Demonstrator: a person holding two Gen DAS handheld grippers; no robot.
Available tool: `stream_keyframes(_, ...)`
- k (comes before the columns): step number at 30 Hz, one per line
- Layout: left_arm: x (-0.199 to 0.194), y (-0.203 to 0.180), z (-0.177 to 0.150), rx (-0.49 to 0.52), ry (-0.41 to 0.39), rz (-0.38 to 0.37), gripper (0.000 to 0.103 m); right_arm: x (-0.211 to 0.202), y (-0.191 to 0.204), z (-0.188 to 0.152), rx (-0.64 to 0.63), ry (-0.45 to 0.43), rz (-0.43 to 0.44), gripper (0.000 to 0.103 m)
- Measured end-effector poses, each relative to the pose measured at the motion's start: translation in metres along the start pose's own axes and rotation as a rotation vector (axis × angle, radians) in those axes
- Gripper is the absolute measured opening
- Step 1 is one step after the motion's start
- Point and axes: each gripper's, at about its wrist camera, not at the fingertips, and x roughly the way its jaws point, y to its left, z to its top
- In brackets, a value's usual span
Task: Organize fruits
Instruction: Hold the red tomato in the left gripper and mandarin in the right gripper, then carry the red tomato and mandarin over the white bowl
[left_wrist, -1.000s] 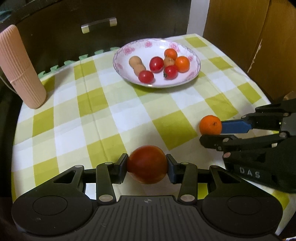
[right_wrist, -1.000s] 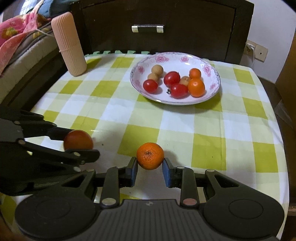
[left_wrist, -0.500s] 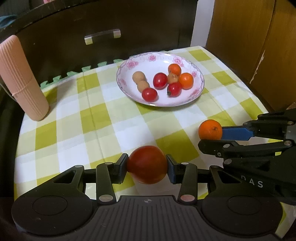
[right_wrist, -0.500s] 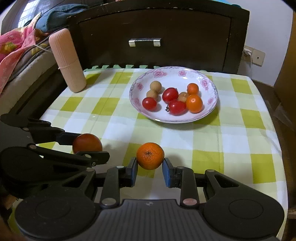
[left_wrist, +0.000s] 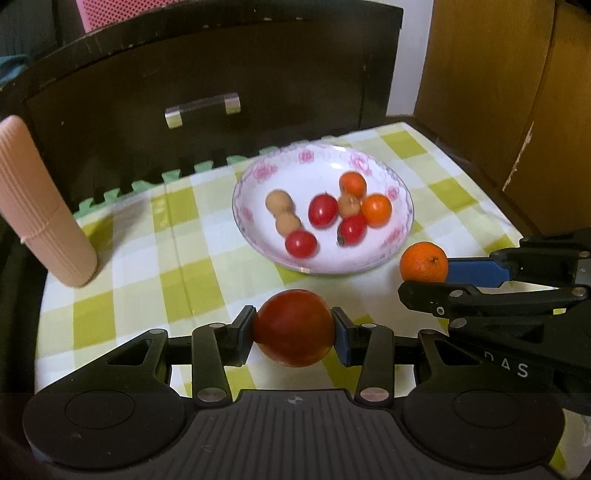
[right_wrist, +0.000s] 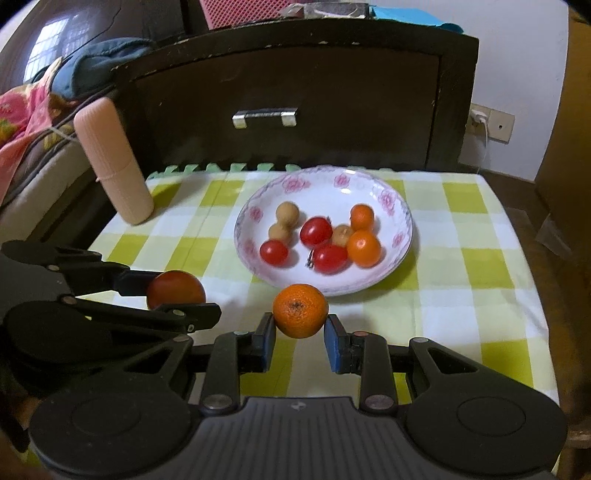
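Both grippers carrying fruit near the plate
Left gripper fingers are clamping a tomato; right gripper fingers are pinching an orange, level, side by side.

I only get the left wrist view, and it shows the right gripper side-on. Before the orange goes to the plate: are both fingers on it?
Observer: Yes. The right wrist view shows the orange pinched between both fingers of the right gripper, just at their tips.
Operator: Anything beside the plate, behind that gripper?
Observer: No, only bare cloth right of the plate, out to the table's edge.
Operator: How does my tomato sit against the orange?
Observer: The tomato, in the left gripper, is left of the orange. Both are short of the plate's near rim.
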Motion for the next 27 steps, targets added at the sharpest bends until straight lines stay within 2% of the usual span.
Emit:
stream_keyframes(12, 0.014, 0.003, 0.041, 0.008, -0.051, 0.007, 0.050, 0.010, -0.020, 0.036, 0.034, -0.051, -0.014, 0.029)
stream_keyframes(27, 0.041, 0.000, 0.065, 0.004, -0.059, 0.019, 0.050, 0.034, -0.039, 0.063, 0.045, -0.056, -0.037, 0.029)
